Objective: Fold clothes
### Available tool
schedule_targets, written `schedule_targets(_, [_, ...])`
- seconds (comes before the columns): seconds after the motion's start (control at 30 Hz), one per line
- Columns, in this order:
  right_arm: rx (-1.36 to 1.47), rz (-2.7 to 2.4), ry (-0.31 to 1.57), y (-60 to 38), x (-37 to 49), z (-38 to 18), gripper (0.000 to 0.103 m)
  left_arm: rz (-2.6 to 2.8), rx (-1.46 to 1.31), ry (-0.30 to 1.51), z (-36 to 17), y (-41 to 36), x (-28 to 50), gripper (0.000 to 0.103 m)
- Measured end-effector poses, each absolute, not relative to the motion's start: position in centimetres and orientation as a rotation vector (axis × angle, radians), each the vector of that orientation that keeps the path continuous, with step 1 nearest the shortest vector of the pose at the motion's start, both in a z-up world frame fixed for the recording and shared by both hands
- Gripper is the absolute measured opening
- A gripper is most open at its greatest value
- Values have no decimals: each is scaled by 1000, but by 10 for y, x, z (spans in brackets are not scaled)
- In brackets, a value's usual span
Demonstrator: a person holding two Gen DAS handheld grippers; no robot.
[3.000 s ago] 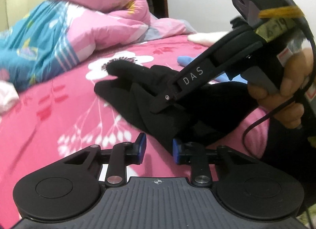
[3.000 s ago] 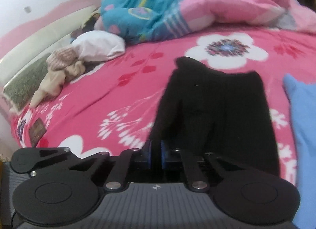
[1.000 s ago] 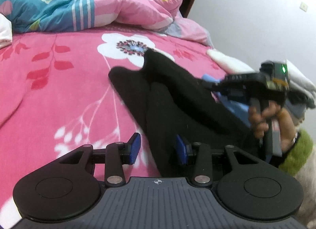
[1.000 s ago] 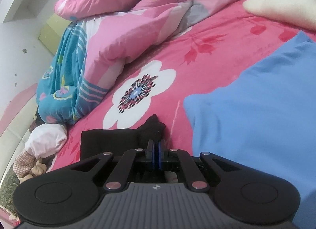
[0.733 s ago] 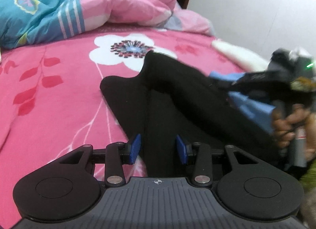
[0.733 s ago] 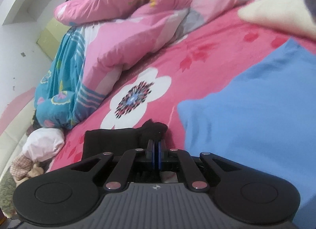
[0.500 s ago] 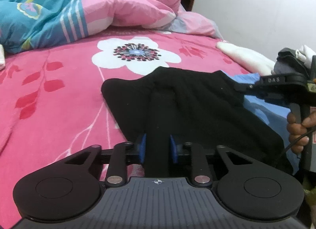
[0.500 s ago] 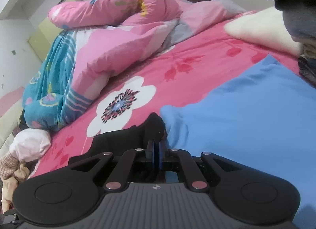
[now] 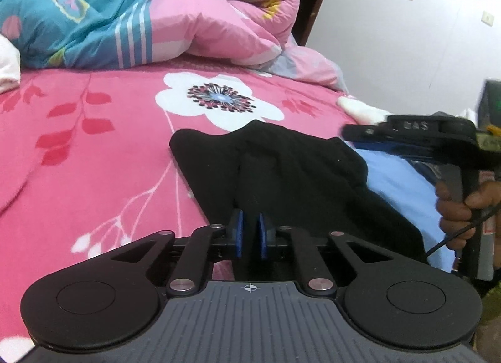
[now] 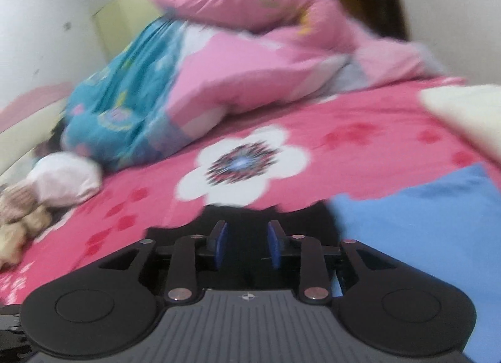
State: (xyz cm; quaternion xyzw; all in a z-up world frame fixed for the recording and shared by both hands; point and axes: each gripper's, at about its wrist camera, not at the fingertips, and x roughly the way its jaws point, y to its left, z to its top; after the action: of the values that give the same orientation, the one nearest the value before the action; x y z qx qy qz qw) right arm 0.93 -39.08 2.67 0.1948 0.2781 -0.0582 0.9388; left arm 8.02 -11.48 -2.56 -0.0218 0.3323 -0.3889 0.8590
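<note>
A black garment lies folded on the pink flowered bed sheet, its right part over a light blue garment. My left gripper is closing at the garment's near edge, and its blue pads pinch a raised fold of the black cloth. In the left wrist view my right gripper hovers above the garment's far right corner, held by a hand. In the blurred right wrist view the right gripper is opening; its pads stand apart above the black garment and touch nothing. The blue garment lies to the right.
A bunched pink and teal quilt fills the back of the bed. A cream cloth lies at the far right, and a white bundle and a beige knit item at the left. A white wall borders the right side.
My left gripper's pads have closed onto a fold of the black garment. The right gripper has let go of the garment's corner, opened, lifted and rolled.
</note>
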Motion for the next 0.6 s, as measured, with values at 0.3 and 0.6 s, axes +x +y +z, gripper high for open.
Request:
schedule_targets(0.3, [334,48,875,-347,97,28,36,-802,-42,670,-30,-112,77,39])
schedule_targets(0.6, [315,-16,1055,-325,132,2,25,-855,-45,620,-35,-118,70,7])
